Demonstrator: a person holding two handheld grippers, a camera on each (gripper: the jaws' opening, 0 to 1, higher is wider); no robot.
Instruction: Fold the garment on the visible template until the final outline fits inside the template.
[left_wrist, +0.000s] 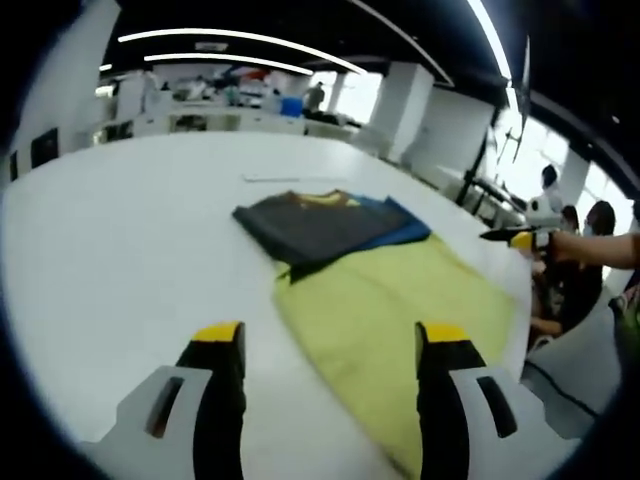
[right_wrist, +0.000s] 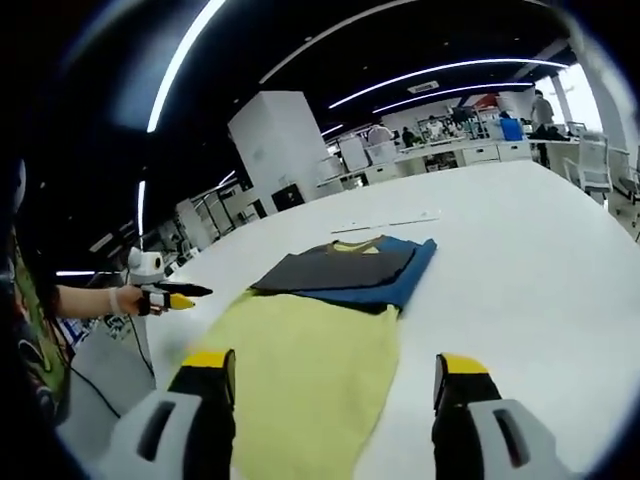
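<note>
Right hand-held gripper (right_wrist: 335, 375) gaping (empty) above yellow template (right_wrist: 305, 375); folded garment (right_wrist: 345, 270) beyond

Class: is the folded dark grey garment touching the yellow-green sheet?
Touching. In the left gripper view the dark grey garment overlaps the far edge of the yellow-green sheet; the right gripper view shows the same overlap.

The table (left_wrist: 120, 250) is white. On it lie a pale yellow-green cloth (right_wrist: 310, 375) and a folded garment (right_wrist: 345, 268), dark grey over blue, with a yellow patch. Both grippers' jaws are black, tipped yellow.

No legible text or labels
</note>
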